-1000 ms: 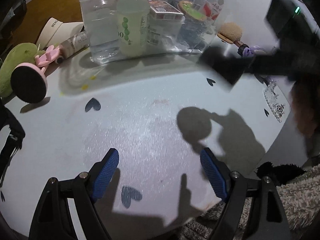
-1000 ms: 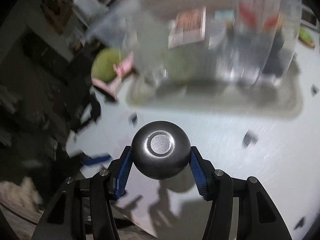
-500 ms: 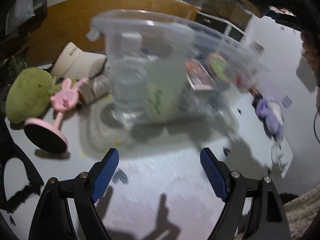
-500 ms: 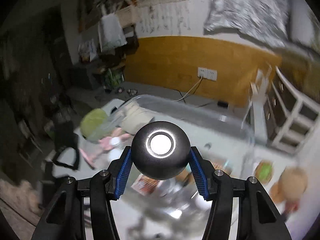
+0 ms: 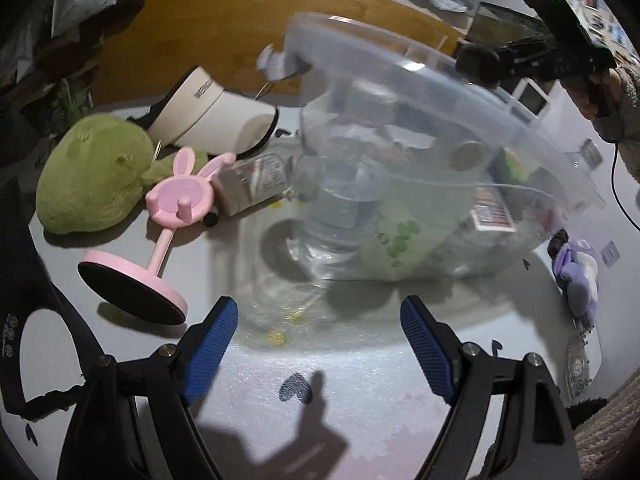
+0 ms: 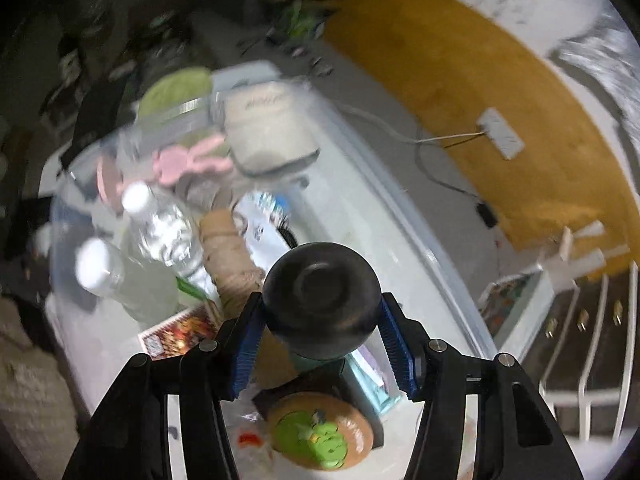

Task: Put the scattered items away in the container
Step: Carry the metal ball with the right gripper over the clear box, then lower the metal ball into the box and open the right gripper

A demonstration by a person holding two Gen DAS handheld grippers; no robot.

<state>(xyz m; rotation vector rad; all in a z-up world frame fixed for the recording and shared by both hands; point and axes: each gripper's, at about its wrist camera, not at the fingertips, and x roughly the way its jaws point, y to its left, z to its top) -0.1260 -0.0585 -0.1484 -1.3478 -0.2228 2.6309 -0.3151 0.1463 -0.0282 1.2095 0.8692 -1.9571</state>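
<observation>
Above the clear container, my right gripper now hangs clamped on the dark ball, up from table level; release comes next. My left gripper waits wide open before the container.

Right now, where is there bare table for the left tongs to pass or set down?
The left tongs hang open over bare table, between the pink bunny stand and the clear bin. Crowded far left: green plush, cream visor, small bottle.
</observation>
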